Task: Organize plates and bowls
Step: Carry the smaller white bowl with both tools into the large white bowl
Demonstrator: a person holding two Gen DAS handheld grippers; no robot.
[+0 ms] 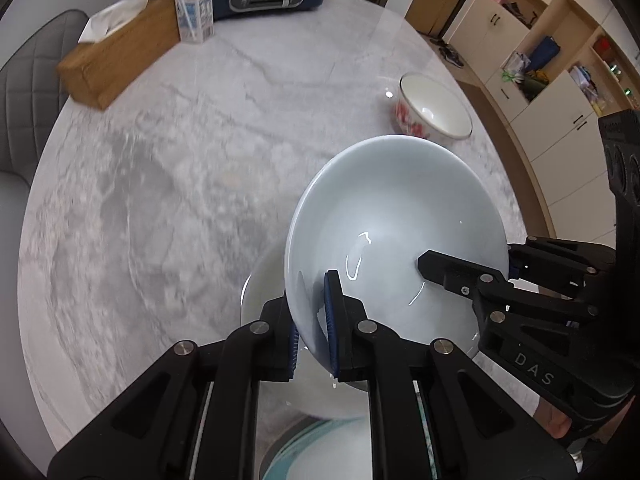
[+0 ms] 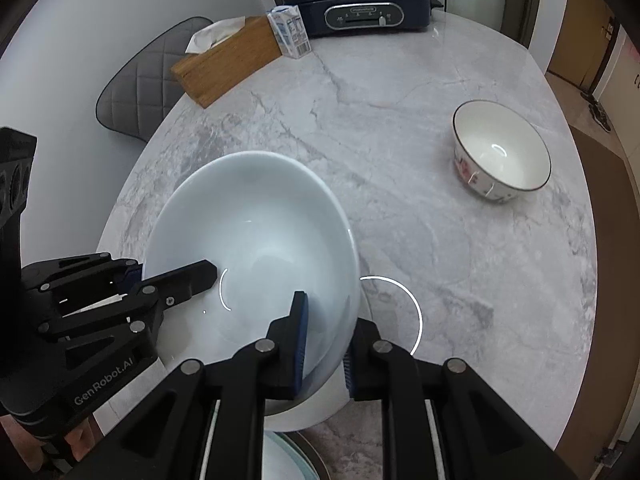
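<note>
Two grippers, left gripper (image 1: 314, 330) and right gripper (image 2: 324, 344), each clench opposite rims of the pale bowl (image 2: 256, 240), lifted above the bench (image 2: 400, 140); keep both level and matched; lower it gently onto the plates (image 2: 288, 456)

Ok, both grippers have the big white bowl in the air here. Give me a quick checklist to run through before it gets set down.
1. Left gripper pinching the white bowl at its rim: ok, one pad inside the wall, one outside.
2. Right gripper pinching the opposite rim: ok.
3. Bowl level: not ok, it looks tilted in both views.
4. Bowl empty: ok, only light reflections inside.
5. Flowered bowl clear of the carried bowl: ok, it stands apart on the marble table.
6. What lies directly beneath: cannot tell, a white dish shows partly under the bowl, and more dishware at the bottom edge is cut off.
</note>
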